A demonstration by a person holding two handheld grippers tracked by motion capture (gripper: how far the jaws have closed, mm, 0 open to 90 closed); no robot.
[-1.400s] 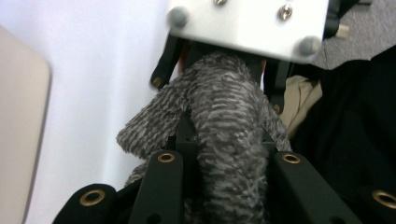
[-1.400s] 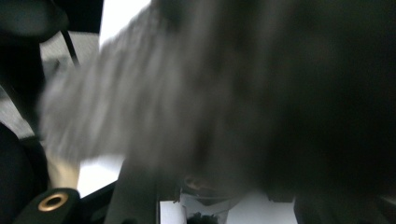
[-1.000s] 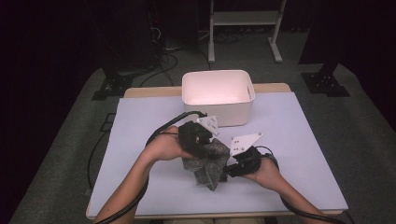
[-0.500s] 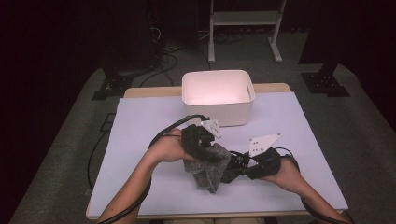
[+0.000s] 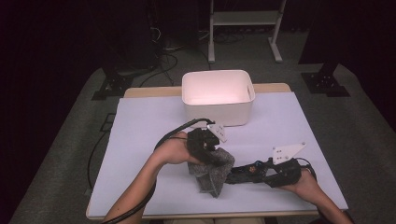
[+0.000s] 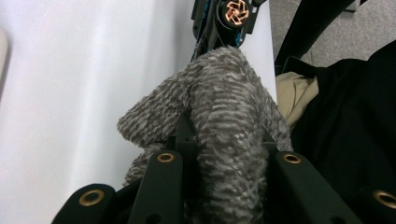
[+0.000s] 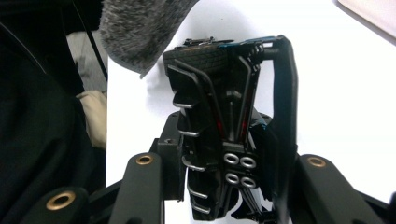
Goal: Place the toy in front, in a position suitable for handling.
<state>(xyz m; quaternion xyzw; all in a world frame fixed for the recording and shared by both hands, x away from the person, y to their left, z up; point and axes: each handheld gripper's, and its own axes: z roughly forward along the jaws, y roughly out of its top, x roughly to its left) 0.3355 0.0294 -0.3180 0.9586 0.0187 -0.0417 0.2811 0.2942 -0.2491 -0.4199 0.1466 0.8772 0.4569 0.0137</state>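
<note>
A grey fuzzy cloth [image 5: 212, 173] hangs bunched over the white table cover, and my left gripper [image 5: 208, 156] is shut on its upper part. In the left gripper view the cloth [image 6: 224, 107] bulges up between the two black jaws of the left gripper [image 6: 224, 154]. My right gripper [image 5: 259, 171] lies low at the right, pointing left, shut on a black toy car [image 5: 243, 171] whose front end touches the cloth. The right gripper view shows the car's underside [image 7: 219, 93] with pipes and a tyre, clamped in the right gripper [image 7: 224, 163], and the cloth's edge [image 7: 135, 28] above it.
A white open bin [image 5: 217, 112] stands at the back middle of the table. The white cover [image 5: 140, 130] spreads over the tabletop. A person's dark clothing [image 6: 345, 140] is close at the near edge. A metal stand [image 5: 243, 18] is on the floor beyond the table.
My right gripper has moved to the right and a little lower with the toy car, drawing it out from the cloth. The left gripper has stayed about where it was, with the cloth.
</note>
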